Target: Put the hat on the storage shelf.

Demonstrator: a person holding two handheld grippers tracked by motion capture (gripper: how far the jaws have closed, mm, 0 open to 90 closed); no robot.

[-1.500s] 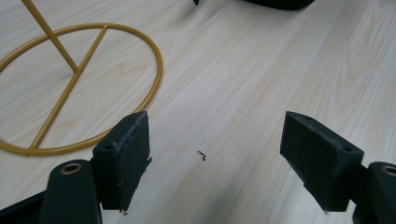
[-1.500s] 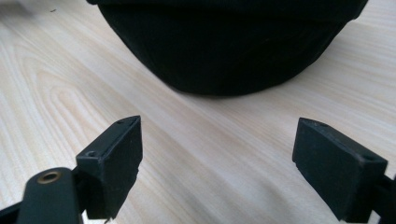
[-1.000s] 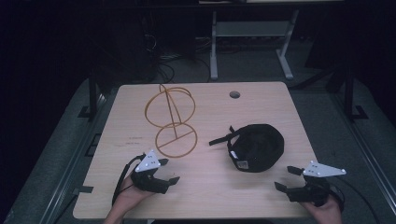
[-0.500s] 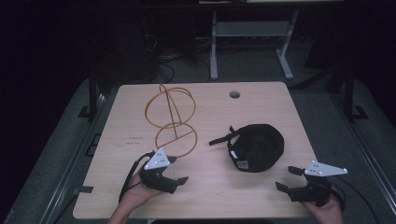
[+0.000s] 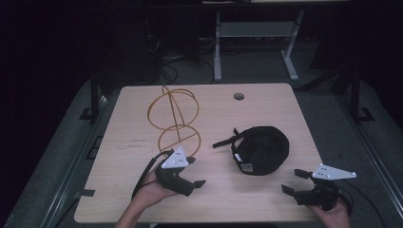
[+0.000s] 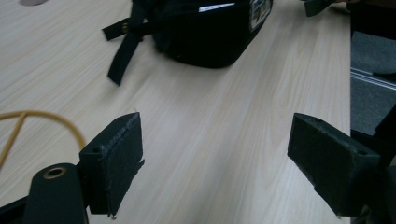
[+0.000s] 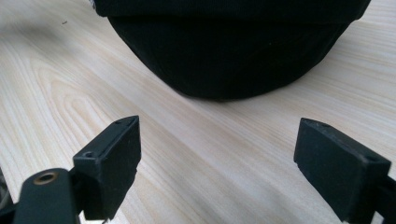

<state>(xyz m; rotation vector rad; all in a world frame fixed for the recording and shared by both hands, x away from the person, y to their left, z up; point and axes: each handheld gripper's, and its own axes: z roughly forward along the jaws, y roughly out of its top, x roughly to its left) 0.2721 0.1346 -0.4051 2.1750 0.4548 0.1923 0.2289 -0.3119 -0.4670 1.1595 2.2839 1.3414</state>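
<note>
A black cap (image 5: 261,149) lies upside down on the right half of the wooden table (image 5: 266,109), its strap (image 5: 225,141) pointing left. A gold wire stand (image 5: 176,118) made of rings rises left of centre. My left gripper (image 5: 196,172) is held just in front of the stand's lower ring, open and empty, and points right toward the cap (image 6: 205,28). The wire (image 6: 42,121) shows by its left jaw. My right gripper (image 5: 292,181) hovers open near the front right corner, facing the cap (image 7: 229,51), which is a short way ahead of its jaws.
A round cable hole (image 5: 238,96) sits near the table's far edge. Beyond the table stand a white metal frame (image 5: 256,33) and cables on the dark floor. Bare wood lies between the two grippers along the front edge.
My left gripper has moved right and a little forward, closer to the stand's lower ring. The right gripper, the cap and the stand have stayed put.
</note>
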